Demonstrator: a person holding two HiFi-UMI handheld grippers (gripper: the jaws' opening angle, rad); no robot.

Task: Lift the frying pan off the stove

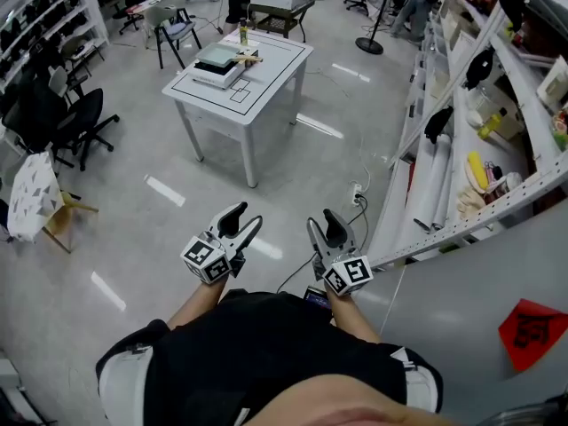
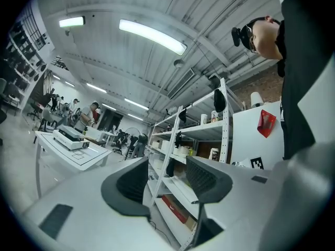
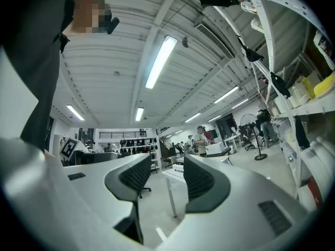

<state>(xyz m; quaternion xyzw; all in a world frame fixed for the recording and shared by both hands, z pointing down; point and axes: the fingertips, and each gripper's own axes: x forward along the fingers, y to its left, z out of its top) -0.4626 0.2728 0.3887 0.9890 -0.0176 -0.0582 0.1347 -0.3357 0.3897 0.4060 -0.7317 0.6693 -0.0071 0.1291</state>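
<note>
Here we are: the person holds both tools out low in front of the body, over the glossy grey floor (image 1: 133, 229). The left claw (image 1: 249, 215) has its jaws apart with nothing between them. The right claw (image 1: 321, 222) gapes empty too. Out at 11 o'clock, well apart from both, the white rectangular tabletop (image 1: 271, 69) carries the flat white stove with a dark top (image 1: 217, 62). The frying pan is too small to make out from here. Tall white metal shelving (image 1: 497, 105) runs along at 2 o'clock.
</note>
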